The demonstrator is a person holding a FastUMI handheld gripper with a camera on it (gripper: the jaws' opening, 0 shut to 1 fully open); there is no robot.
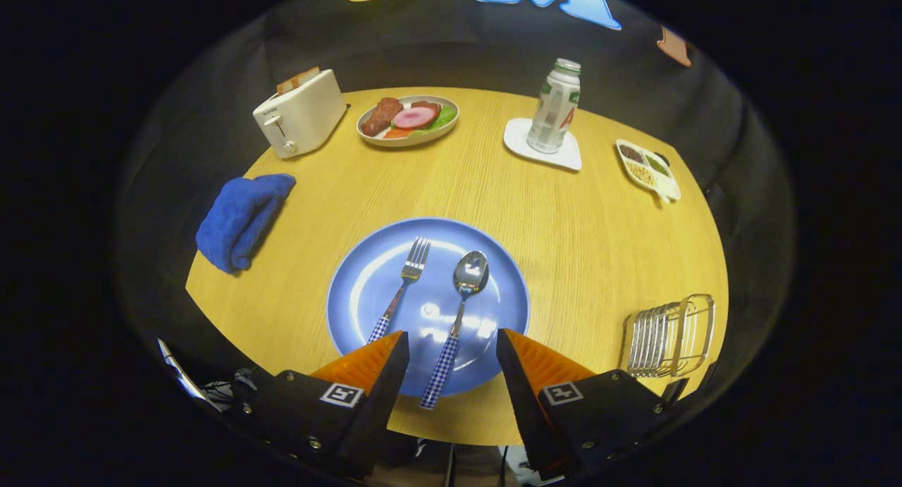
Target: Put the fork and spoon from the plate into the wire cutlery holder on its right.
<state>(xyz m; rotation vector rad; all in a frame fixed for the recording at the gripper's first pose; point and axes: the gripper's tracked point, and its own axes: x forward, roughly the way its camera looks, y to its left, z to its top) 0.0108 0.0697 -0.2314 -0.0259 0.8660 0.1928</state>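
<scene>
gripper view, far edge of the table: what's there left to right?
toaster → plate of food → bottle on its white coaster → divided snack tray. Nearer, the claw is open over the blue plate, the spoon handle between its fingers.

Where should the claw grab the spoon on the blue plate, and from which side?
Probably by the checked handle of the spoon, coming down from above. It lies flat on the blue plate, handle end between the open claw fingers, bowl pointing away. The fork lies apart on one side, leaving room for both fingers to straddle the narrow handle.
</scene>
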